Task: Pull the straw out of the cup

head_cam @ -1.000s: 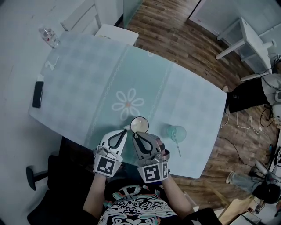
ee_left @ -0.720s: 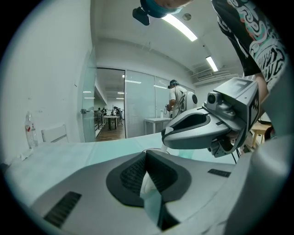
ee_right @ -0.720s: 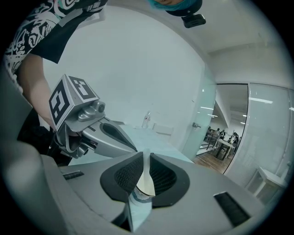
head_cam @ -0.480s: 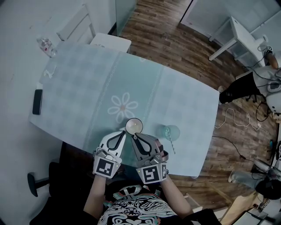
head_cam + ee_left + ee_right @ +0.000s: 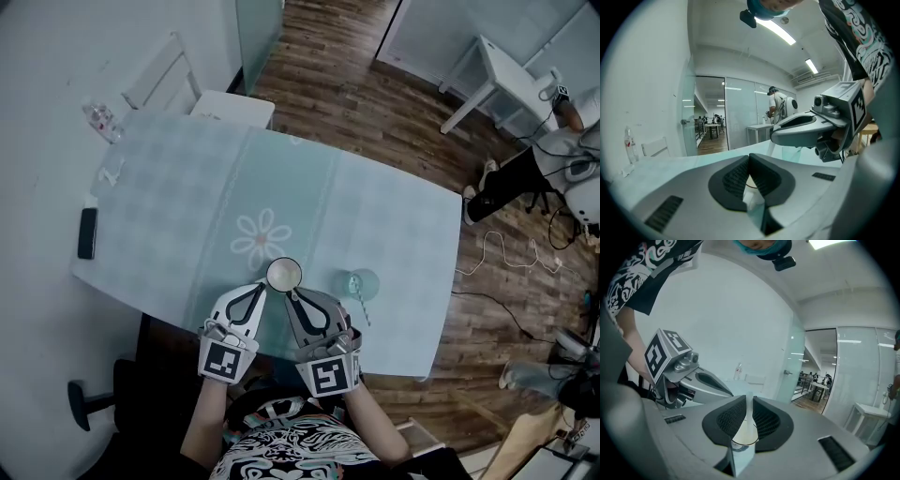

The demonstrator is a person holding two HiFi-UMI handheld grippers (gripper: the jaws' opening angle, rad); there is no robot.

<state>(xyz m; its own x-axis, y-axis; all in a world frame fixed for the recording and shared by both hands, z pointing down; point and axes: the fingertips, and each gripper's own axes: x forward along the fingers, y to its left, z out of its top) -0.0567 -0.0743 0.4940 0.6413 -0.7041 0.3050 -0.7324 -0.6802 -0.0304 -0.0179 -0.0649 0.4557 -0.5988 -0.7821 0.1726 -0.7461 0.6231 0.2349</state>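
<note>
Fingers (image 5: 732, 179) of left gripper (image 5: 264, 284), right gripper (image 5: 290, 292) pinch white cup (image 5: 284, 272); straw (image 5: 364, 307) in teal cup (image 5: 362, 280).

Pale teal checks across the worktop (image 5: 169, 187), with a white daisy (image 5: 263, 239) at centre. Cream-white cup (image 5: 283, 273); see-through teal glass (image 5: 360, 283) with a pale straw (image 5: 364, 309). Grey left gripper (image 5: 262, 286) and right gripper (image 5: 293, 294), black fingers (image 5: 727, 420), black-and-white markers (image 5: 223, 359). Dark brown plank floor (image 5: 375, 103), upper right. Black phone (image 5: 87, 233), left edge. Black-and-white swirls on the shirt (image 5: 291, 450), bottom.

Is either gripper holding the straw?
No, the left gripper and right gripper both clamp the white cup; the straw is at the clear cup.
</note>
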